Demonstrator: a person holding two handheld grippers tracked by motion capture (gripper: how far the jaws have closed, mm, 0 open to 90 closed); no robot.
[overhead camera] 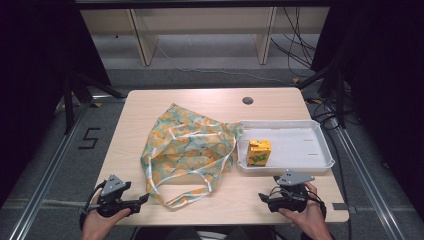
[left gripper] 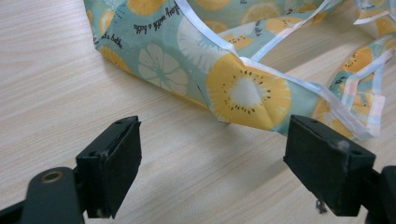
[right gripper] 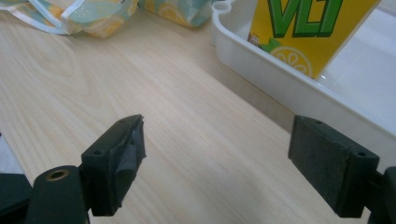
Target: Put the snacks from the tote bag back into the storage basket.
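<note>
Both grippers are released: the left gripper point(overhead camera: 142, 200) faces the near edge of the cloth bag point(overhead camera: 187, 150), probably to open it for the juice carton point(overhead camera: 259, 152); the right gripper point(overhead camera: 262, 198) waits near the white tray point(overhead camera: 325, 145)

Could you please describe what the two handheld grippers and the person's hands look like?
Both the left gripper and the right gripper are black, each topped with a grey three-cornered plate. Their fingers are blocky black pads with small screw holes. A dark cable trails from each. The hands are bare, with no sleeves in view.
</note>
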